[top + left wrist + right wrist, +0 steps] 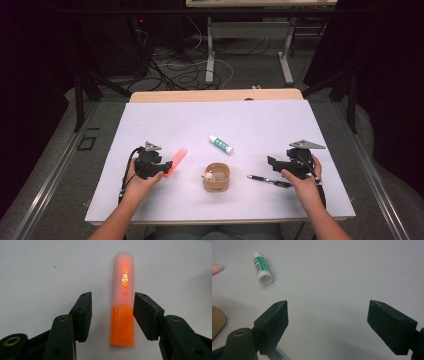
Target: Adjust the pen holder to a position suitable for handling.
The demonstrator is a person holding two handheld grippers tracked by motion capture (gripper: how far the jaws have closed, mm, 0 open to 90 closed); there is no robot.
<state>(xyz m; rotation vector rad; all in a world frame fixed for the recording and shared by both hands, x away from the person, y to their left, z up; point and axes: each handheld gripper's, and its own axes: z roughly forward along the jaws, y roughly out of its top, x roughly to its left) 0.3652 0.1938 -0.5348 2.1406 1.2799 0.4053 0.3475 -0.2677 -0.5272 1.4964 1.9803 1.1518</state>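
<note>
the left gripper (112, 312) is standing released around the orange highlighter (123, 302), which is lying on the white desk (270, 125) at the centre of the left gripper view, clear of both pads. the right gripper (327, 325) is hanging wide open, grasping nothing.

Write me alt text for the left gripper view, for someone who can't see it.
An orange highlighter with a frosted cap lies on the white table, pointing away from the camera, between the two black jaws of the left gripper. The jaws stand open, with a gap on each side of the highlighter.
</note>
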